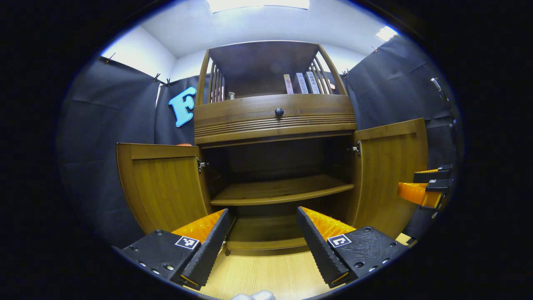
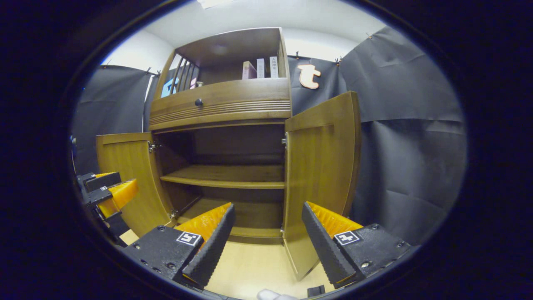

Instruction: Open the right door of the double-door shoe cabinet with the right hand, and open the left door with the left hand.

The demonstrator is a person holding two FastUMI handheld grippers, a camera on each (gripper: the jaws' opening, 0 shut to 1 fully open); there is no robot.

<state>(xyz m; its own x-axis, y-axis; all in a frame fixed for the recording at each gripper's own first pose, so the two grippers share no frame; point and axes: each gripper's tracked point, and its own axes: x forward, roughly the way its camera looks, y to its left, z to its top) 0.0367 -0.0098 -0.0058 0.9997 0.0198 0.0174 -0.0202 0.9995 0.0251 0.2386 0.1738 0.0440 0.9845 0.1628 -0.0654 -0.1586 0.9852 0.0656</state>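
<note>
Both doors of the brown wooden double-door shoe cabinet [image 1: 275, 166] already stand swung out, so the task looks done or nearly so; the risks lie in the retreat. The right door [image 2: 322, 175], a brown wooden panel hinged at the cabinet's right edge, hangs open with its lower free corner reaching toward the right gripper [image 2: 266, 233]. A forward or sideways drift of that gripper could knock the panel and swing it back toward the cabinet mouth, or strain its hinge. The left door [image 1: 164, 187], the matching panel at the cabinet's left edge, is open too and stands beside the left gripper [image 1: 262, 237]; a careless pull-back there could clip its edge in the same way.

The left gripper is released, its fingers spread wide and grasping nothing, aimed straight into the cabinet's open lower bay at the bare wooden inner shelf [image 1: 283, 189]. It hovers above the pale wooden floor [image 1: 266, 275] in front of the cabinet, apart from both doors. The right gripper is likewise released and empty, fingers spread, held in front of the cabinet's right half and pointing at the gap between the shelf and the right door. Seen from the left gripper view, it sits beyond the right door's outer edge.
</note>
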